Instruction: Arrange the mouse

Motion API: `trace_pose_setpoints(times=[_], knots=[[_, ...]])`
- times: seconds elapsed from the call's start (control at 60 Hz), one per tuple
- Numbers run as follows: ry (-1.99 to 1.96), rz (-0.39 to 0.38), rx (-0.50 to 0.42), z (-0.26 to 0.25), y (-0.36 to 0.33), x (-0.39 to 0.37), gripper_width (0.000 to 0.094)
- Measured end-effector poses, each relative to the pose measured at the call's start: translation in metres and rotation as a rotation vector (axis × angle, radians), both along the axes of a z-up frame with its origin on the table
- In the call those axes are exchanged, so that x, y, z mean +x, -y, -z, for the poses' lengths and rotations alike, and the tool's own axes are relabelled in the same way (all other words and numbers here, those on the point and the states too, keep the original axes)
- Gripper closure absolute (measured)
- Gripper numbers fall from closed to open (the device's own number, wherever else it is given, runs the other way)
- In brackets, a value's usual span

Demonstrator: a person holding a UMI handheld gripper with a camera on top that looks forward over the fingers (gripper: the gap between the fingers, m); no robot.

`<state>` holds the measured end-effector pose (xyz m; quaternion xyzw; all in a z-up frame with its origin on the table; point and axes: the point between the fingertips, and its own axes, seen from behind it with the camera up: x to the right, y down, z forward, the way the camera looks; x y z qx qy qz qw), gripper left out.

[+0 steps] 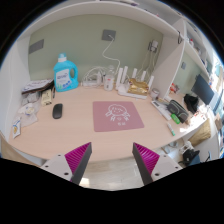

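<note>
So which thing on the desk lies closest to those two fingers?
The pink mat, flat just ahead of the open gripper. The dark mouse and blue bottle sit farther back.

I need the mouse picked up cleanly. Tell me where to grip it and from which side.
Grip the mouse across its narrow flanks, coming from above. It lies flat on the table, left of the pink mat, with nothing touching it. The gripper is open, well short of it.

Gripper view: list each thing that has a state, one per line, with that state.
gripper: open, holding nothing, above the near table edge
mouse: resting on the table, left of the mat, untouched
pink mouse mat: lying flat, nothing on it
blue bottle: upright, cap on
</note>
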<state>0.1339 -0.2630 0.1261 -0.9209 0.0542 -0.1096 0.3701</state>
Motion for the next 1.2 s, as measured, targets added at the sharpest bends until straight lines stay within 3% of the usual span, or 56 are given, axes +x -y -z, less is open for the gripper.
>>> trace_pose_setpoints(times=[0.2,0.45,0.567,0.717,0.767,0.85,1.083,1.2], knots=[[-0.056,-0.110,0.007,0.051,-0.032,-0.115,0.0092],[-0.115,-0.280,0.097,0.081,-0.156,-0.228,0.0093],[-0.103,-0.300,0.119,0.099,-0.219,-0.243,0.0117],[-0.100,-0.299,0.082,0.135,-0.270,-0.242,0.0211],[-0.128,-0.294,0.057,0.145,-0.275,-0.245,0.0269],[-0.139,-0.286,0.077,0.145,-0.285,-0.242,0.0443],[-0.128,-0.280,0.084,0.144,-0.286,-0.242,0.0576],[-0.152,-0.291,0.095,0.133,-0.285,-0.247,0.0579]])
